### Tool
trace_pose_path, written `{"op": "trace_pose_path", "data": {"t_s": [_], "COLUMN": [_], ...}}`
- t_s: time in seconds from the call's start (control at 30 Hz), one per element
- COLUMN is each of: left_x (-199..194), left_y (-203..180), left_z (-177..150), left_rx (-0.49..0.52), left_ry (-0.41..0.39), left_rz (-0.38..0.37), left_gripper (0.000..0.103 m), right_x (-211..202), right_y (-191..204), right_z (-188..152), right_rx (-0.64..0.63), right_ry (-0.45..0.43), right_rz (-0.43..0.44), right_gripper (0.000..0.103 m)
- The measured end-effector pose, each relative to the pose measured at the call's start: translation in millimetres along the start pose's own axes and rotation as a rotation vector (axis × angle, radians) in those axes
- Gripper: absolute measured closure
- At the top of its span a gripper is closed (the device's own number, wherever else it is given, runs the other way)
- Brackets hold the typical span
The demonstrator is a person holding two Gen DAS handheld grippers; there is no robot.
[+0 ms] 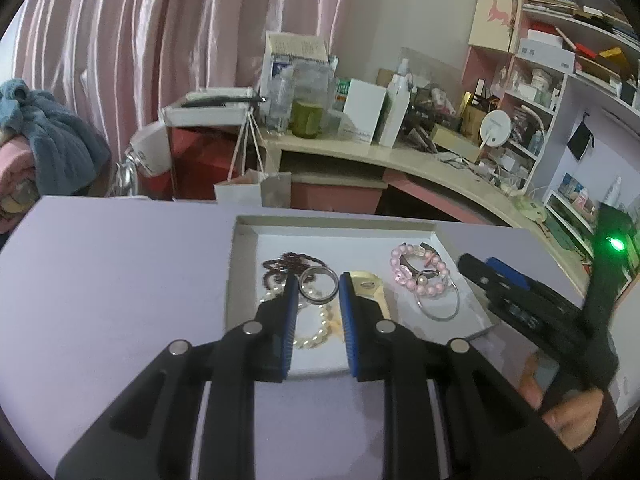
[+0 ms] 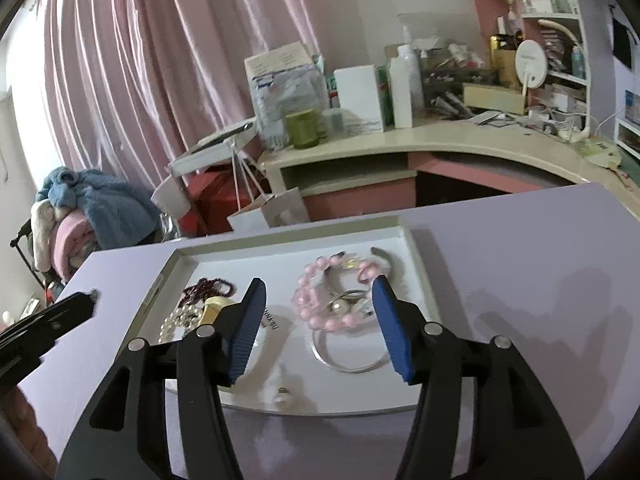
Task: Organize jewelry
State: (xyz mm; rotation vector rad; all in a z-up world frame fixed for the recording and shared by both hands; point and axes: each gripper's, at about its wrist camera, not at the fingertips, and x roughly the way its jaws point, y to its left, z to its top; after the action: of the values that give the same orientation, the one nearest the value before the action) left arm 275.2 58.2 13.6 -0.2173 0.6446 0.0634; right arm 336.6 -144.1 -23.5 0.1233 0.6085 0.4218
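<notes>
Left gripper (image 1: 319, 280) jaws part-open, holding nothing; I see metal ring (image 1: 319, 285) between tips, lying flat in tray (image 1: 242, 264). Right gripper (image 2: 319, 291) wide open, empty, above pink bead bracelet (image 2: 320, 300). Left nearer ring.

We see a lavender table (image 1: 112, 280) carrying one shallow white tray (image 1: 240, 264), which sits toward twelve o'clock from us, flat on the tabletop near its far edge.
</notes>
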Motion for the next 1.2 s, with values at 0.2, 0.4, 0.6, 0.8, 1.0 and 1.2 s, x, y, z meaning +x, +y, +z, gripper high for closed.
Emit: {"op": "trace_pose_path", "data": {"t_s": [0.2,0.4,0.6,0.8,1.0,1.2], "left_x": [44.9,75.0,76.1,48.1,-2.0,-48.9], "left_y": [-10.7,-6.7,-5.9,1.1,16.6,26.0], "left_z": [11.1,10.0,9.2,11.8,8.2,-5.9], "left_rx": [0.012,-0.011,-0.014,-0.032,-0.061,-0.093], "left_ry": [0.024,0.063,0.069,0.024,-0.06,-0.14], "left_rz": [0.0,0.017,0.007,-0.016,-0.022,-0.012], "left_gripper": [0.082,0.082,0.064,0.038,0.019,0.004], "right_x": [-7.0,-10.3,-14.3,-27.3,-49.7,-71.7], "right_y": [-8.2,-10.5,-5.9,-2.3,2.5,14.1], "right_z": [-0.5,0.8,0.7,6.8,10.7,3.5], "right_rx": [0.001,-0.009,-0.026,-0.033,-0.055,-0.102], "right_ry": [-0.024,-0.032,-0.042,-0.072,-0.101,-0.11], "right_rz": [0.009,0.023,0.021,0.006,0.005,0.013], "right_gripper": [0.04,0.04,0.036,0.018,0.006,0.002]}}
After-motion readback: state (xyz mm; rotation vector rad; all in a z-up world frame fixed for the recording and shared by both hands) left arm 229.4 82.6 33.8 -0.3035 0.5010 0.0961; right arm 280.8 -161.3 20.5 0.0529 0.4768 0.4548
